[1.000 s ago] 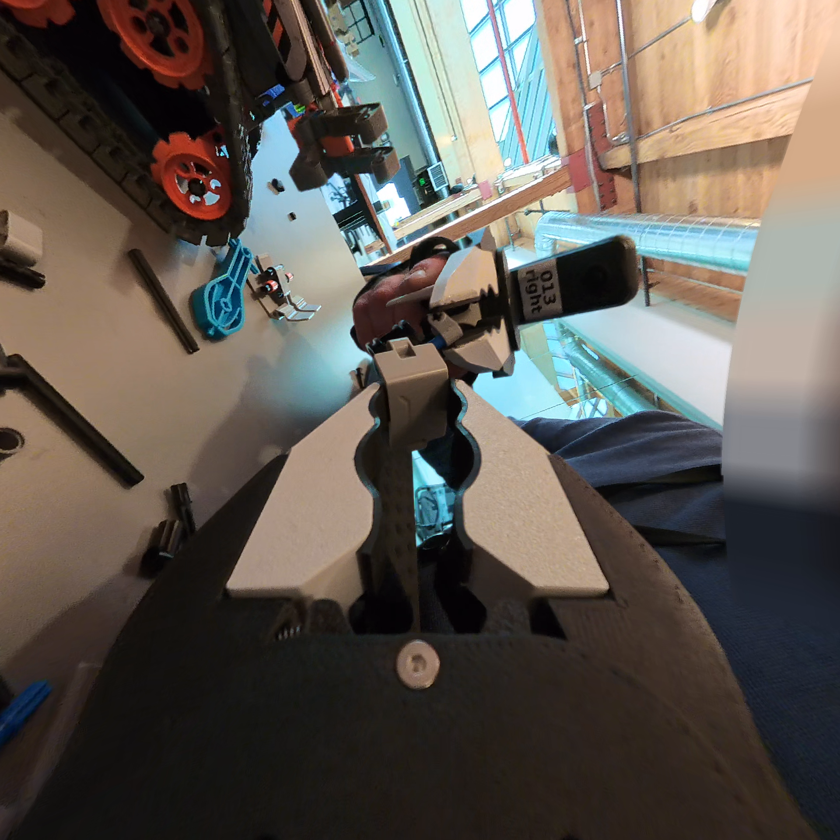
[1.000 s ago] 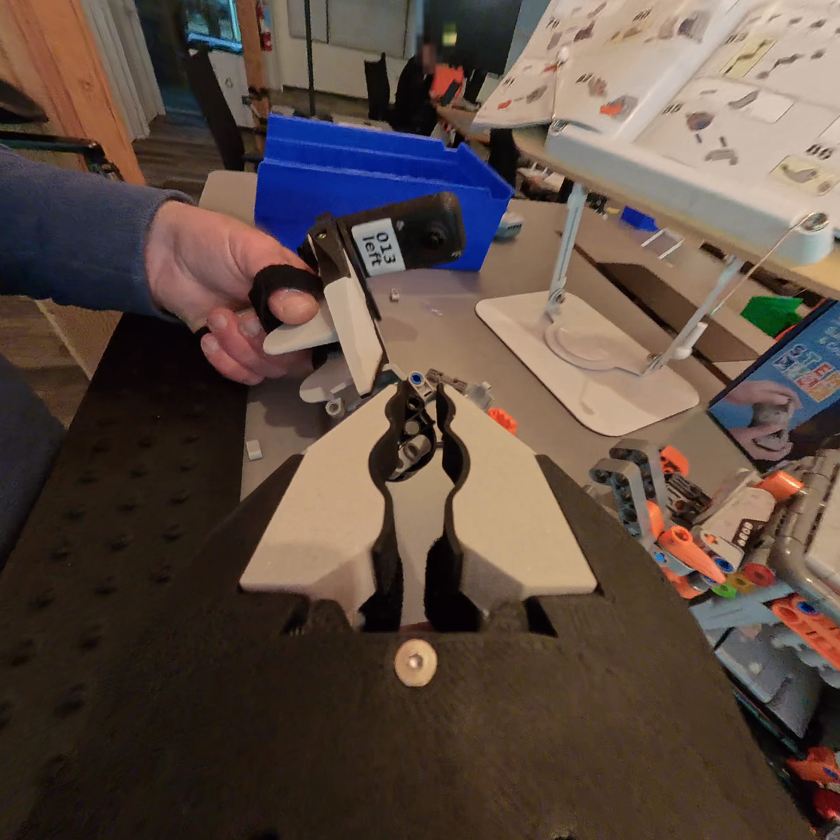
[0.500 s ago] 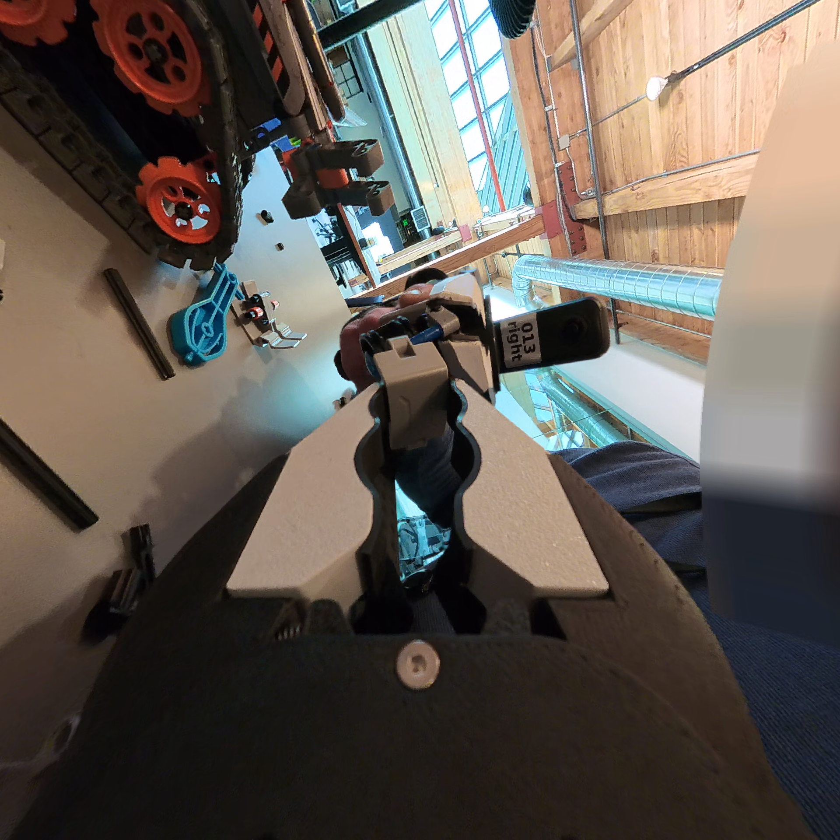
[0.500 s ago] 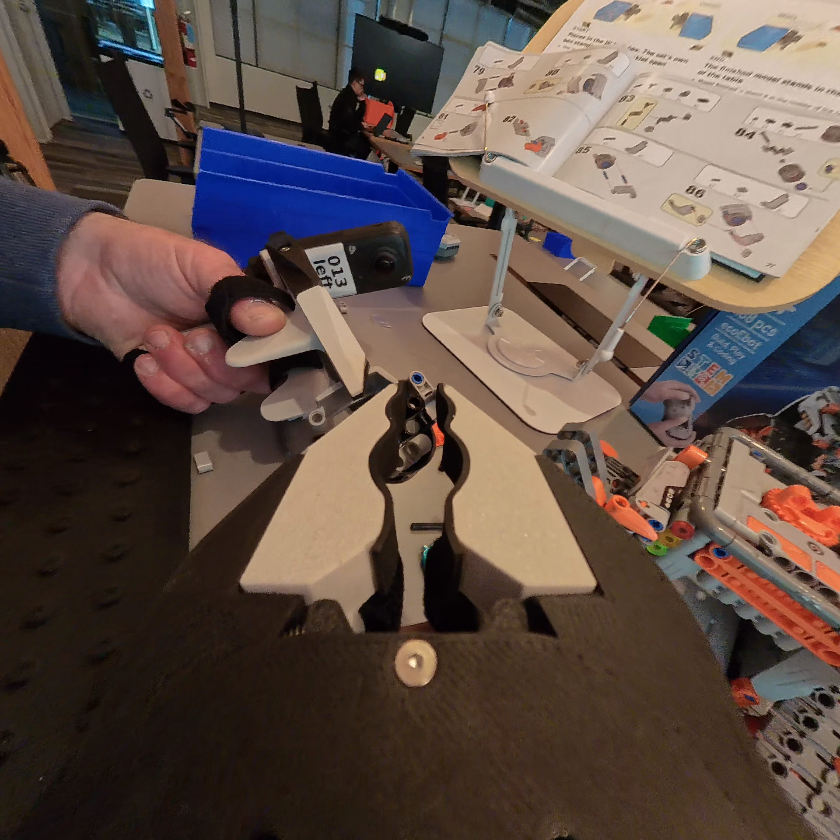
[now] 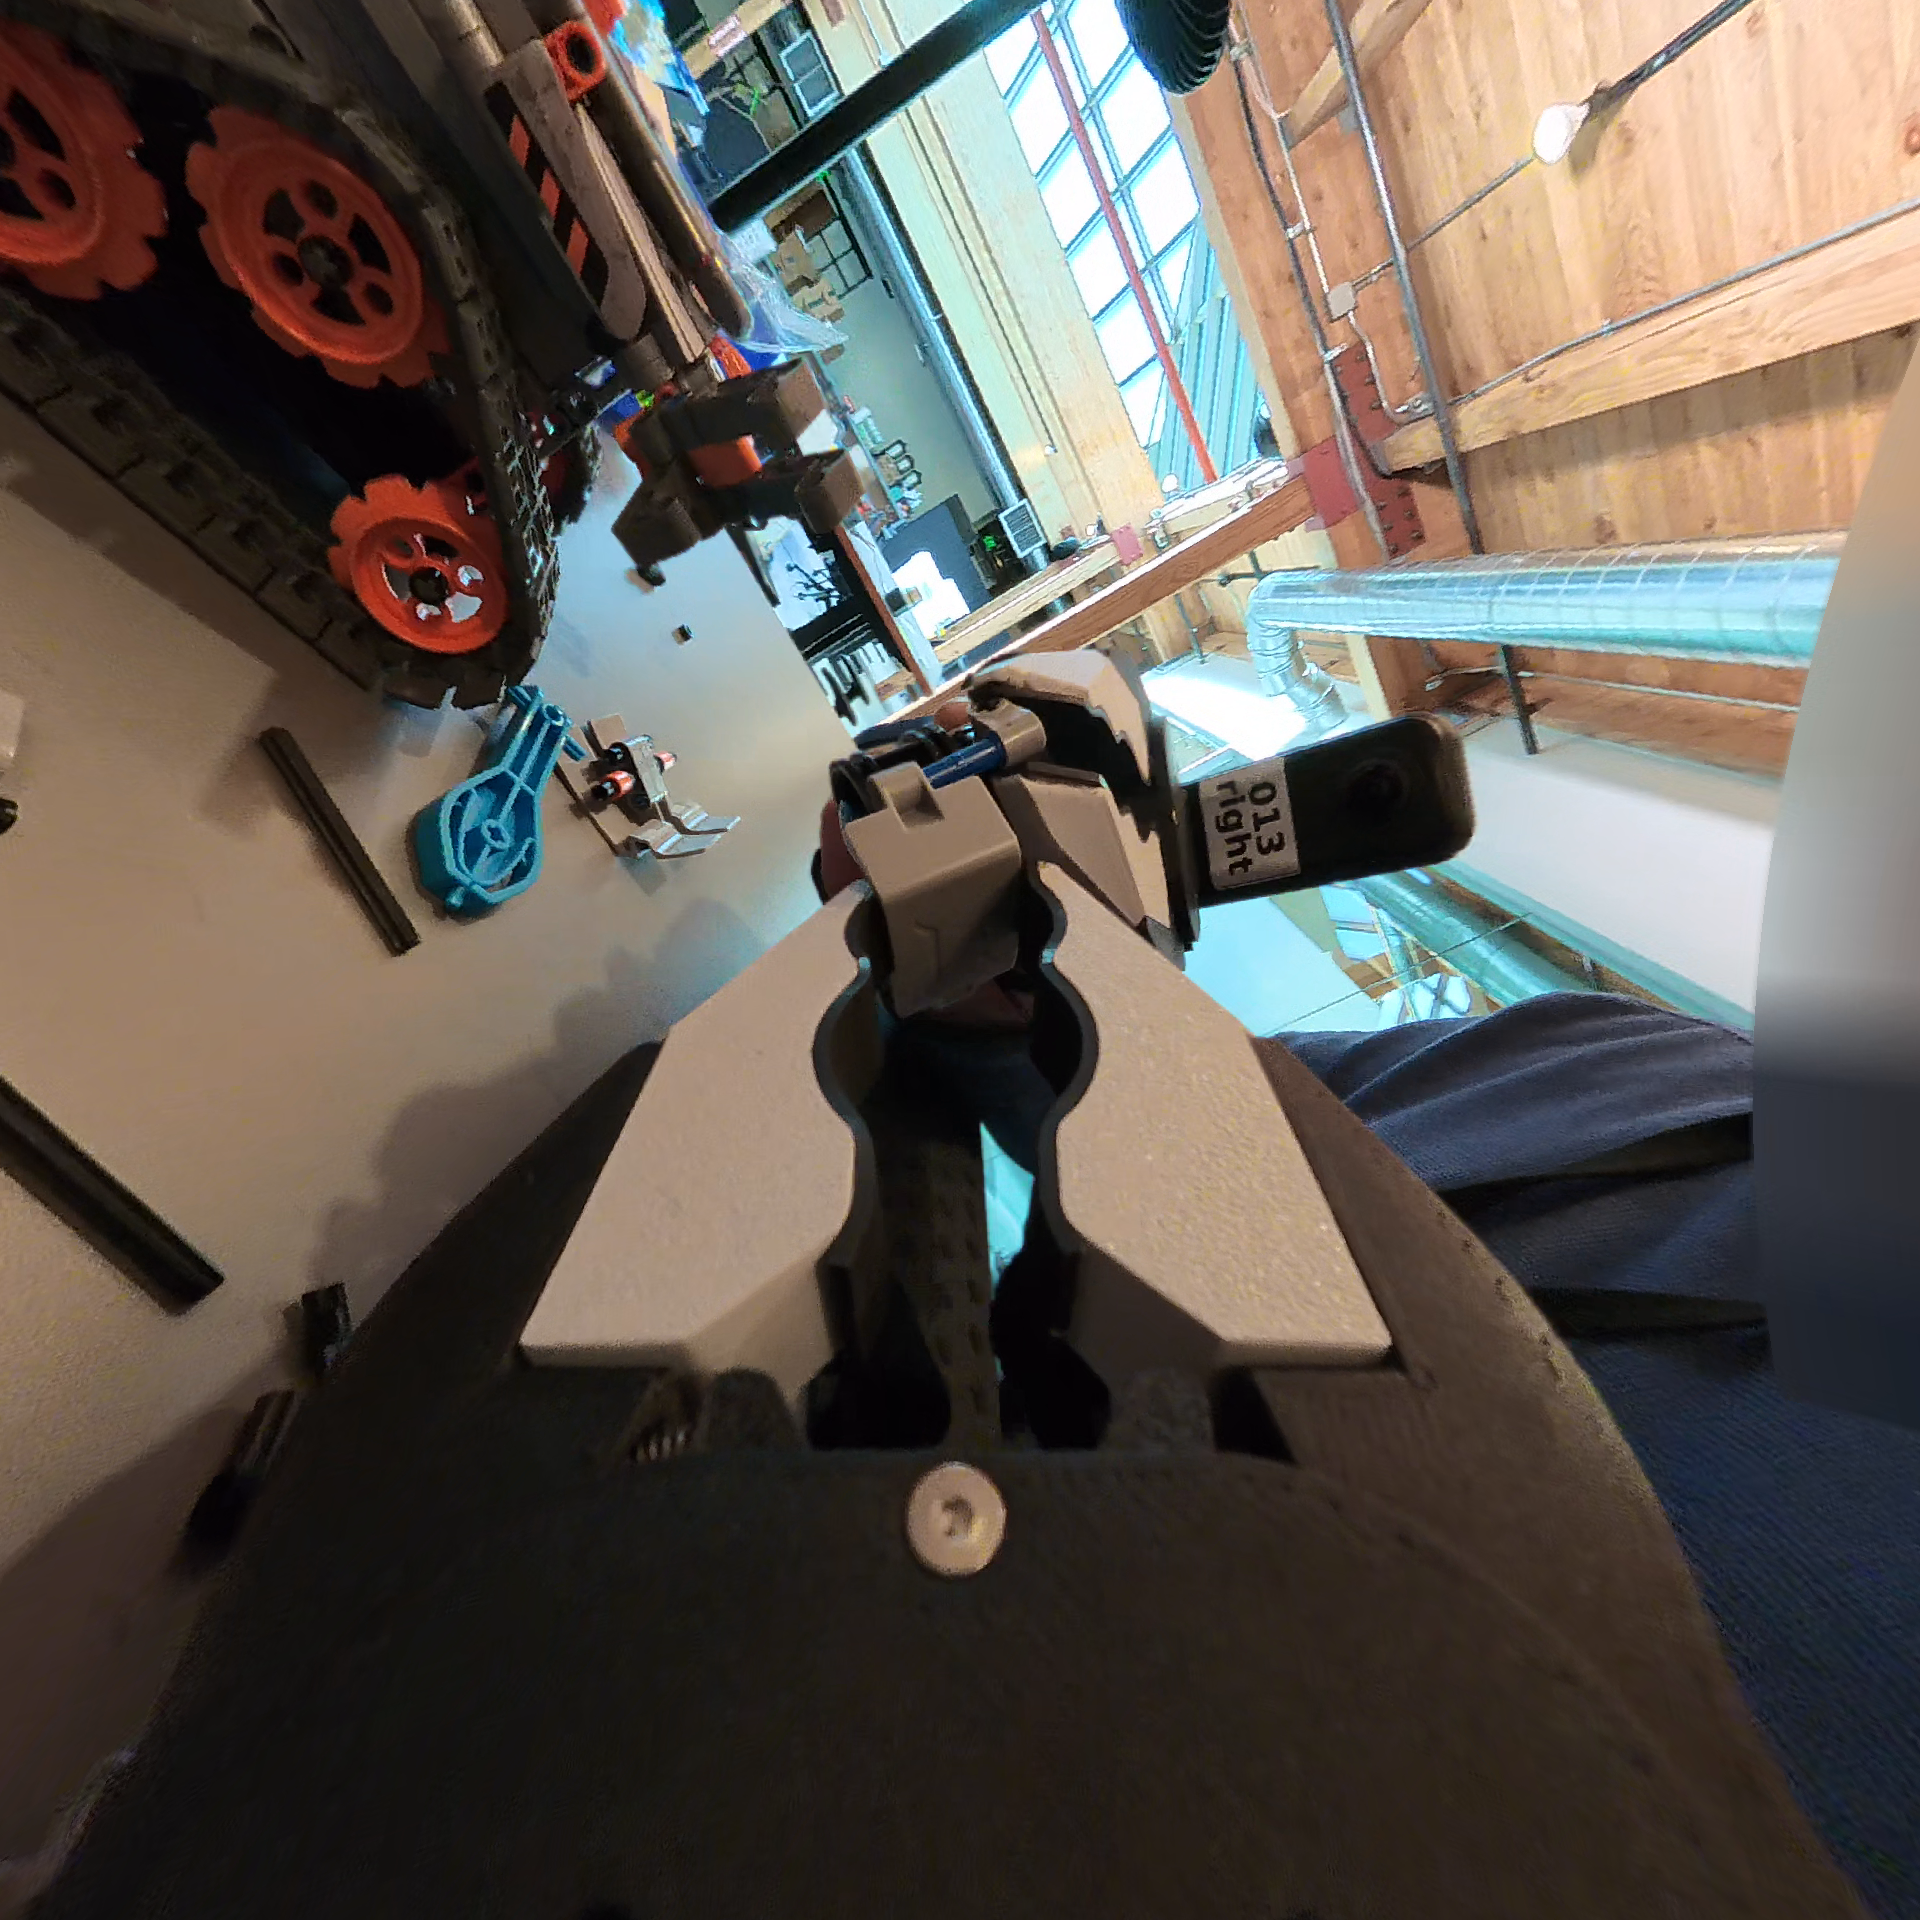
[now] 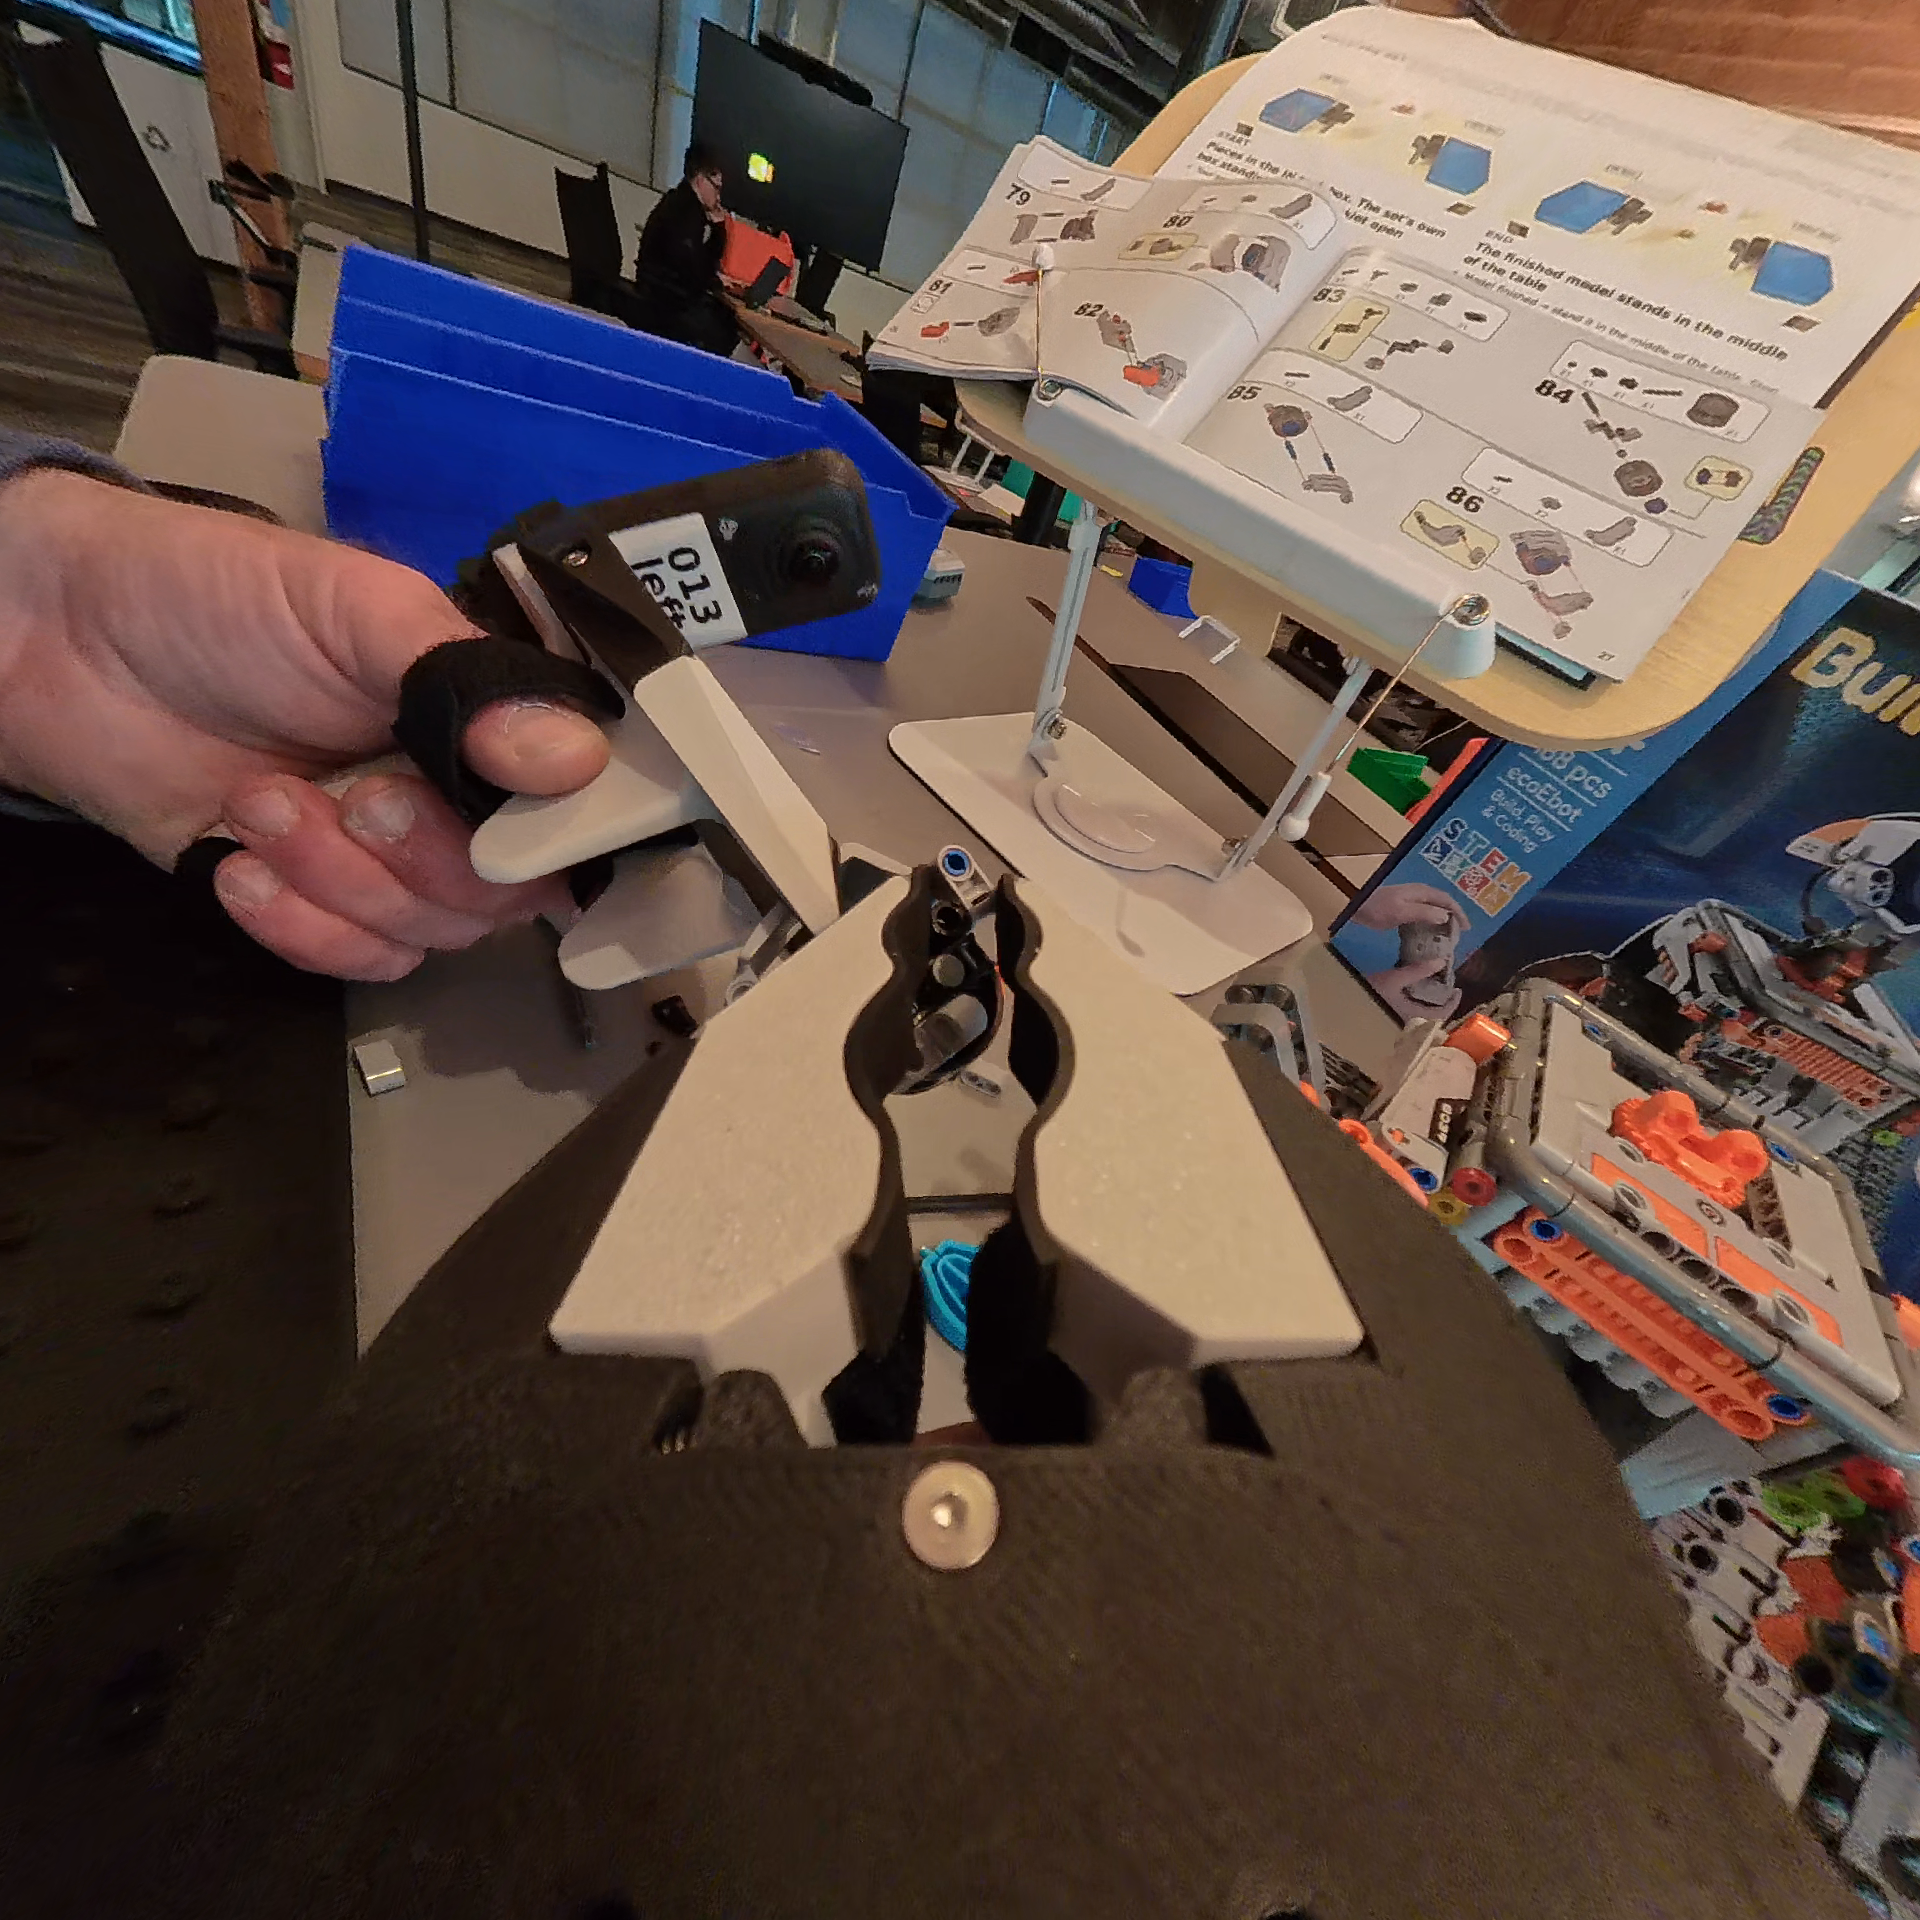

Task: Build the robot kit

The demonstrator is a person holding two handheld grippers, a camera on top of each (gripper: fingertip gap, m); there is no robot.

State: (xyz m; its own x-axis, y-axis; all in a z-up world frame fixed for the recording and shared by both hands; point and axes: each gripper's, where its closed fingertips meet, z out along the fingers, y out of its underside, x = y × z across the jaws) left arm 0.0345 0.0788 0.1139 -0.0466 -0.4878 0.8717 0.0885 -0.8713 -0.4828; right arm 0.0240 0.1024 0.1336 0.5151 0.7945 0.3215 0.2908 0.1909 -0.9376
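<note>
My left gripper (image 5: pixel 945 920) is shut on a grey block piece (image 5: pixel 930 883) at its tips, and a dark grey perforated beam (image 5: pixel 945 1268) runs back between its fingers. My right gripper (image 6: pixel 956 909) is shut on a small grey and black connector piece with a blue pin (image 6: pixel 951 920). In the left wrist view the right gripper (image 5: pixel 1049 748) holds that piece (image 5: pixel 971 764) right at the top of the grey block. In the right wrist view the left gripper (image 6: pixel 774 878), held by a hand (image 6: pixel 260 727), meets my right fingertips from the left.
A tracked model with orange wheels (image 5: pixel 312 260), a teal tool (image 5: pixel 483 821) and black axles (image 5: pixel 338 842) lie on the grey table (image 5: pixel 156 1039). Blue bins (image 6: pixel 582 447), an instruction book on a white stand (image 6: pixel 1403 312), a kit box (image 6: pixel 1662 831) and an orange-grey model (image 6: pixel 1662 1195) surround the work spot. The grippers are tip to tip, or close to it.
The two grippers have drawn together: the right gripper's pin piece has come down onto the top of the grey block. Both stay shut on their pieces.
</note>
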